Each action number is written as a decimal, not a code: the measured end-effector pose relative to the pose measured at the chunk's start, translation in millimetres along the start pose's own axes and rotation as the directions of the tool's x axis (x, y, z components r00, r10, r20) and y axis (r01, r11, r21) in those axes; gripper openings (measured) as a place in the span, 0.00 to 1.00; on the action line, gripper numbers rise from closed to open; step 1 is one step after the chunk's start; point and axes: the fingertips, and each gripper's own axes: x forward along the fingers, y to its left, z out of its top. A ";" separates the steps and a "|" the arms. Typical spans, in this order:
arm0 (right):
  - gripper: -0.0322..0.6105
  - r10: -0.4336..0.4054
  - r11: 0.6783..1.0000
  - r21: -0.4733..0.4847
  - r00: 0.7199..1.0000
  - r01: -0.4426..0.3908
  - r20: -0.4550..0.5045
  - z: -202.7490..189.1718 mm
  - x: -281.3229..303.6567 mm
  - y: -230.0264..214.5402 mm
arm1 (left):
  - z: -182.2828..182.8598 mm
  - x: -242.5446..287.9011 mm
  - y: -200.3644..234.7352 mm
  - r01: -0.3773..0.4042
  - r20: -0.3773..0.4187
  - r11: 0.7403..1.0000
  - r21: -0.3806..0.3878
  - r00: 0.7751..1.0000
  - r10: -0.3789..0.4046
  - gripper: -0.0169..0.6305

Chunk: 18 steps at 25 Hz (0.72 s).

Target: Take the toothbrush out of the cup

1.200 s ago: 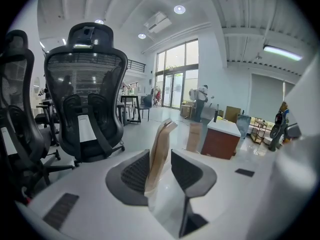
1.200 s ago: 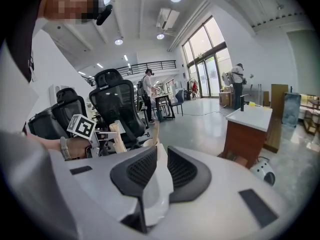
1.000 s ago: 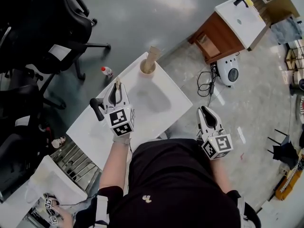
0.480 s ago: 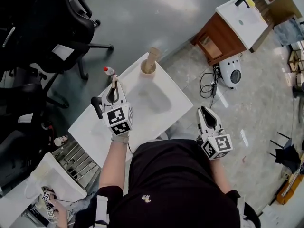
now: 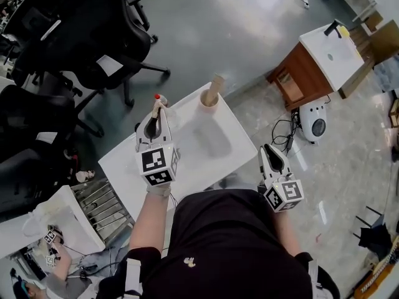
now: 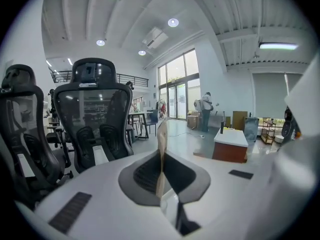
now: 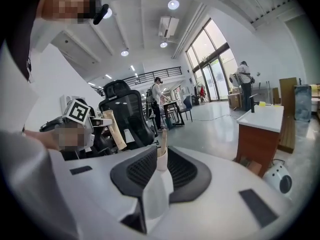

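- My left claw (image 5: 156, 117) has just been closing. Now it is shut tight on the toothbrush (image 6: 161, 139) and sits higher than before.
- The toothbrush is out, left of the cup (image 5: 209, 100) and well apart, so I think the job is almost done.
- My right claw (image 5: 270, 152) is open a little and empty.

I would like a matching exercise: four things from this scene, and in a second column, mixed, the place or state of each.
1 left gripper
2 right gripper
3 cup
4 cabinet

a at the table's far end
b empty, right of the table
c shut on the toothbrush
d on the floor, white top

Pairs: 1-c, 2-b, 3-a, 4-d. The left gripper's jaws have just closed on it.
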 end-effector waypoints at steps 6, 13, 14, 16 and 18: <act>0.17 0.096 0.995 -0.006 0.995 -0.096 0.019 9.7 17.7 13.6 | 30.0 -40.5 11.4 -0.044 0.057 0.999 -0.002 0.997 0.044 0.07; 0.17 0.233 0.972 -0.031 0.972 -0.233 0.004 16.4 46.4 52.4 | 32.8 -98.2 41.8 -0.119 0.071 0.991 -0.068 0.990 0.124 0.07; 0.17 0.257 0.966 -0.037 0.966 -0.257 -0.001 16.9 51.3 59.9 | 30.5 -106.3 46.3 -0.135 0.068 0.988 -0.078 0.988 0.140 0.07; 0.17 0.301 0.953 -0.045 0.954 -0.301 -0.014 15.6 59.6 74.5 | 23.2 -121.8 54.2 -0.166 0.057 0.981 -0.095 0.983 0.172 0.07; 0.17 0.339 0.939 -0.051 0.940 -0.340 -0.031 12.1 66.7 87.6 | 13.9 -135.4 59.5 -0.189 0.044 0.975 -0.121 0.980 0.195 0.07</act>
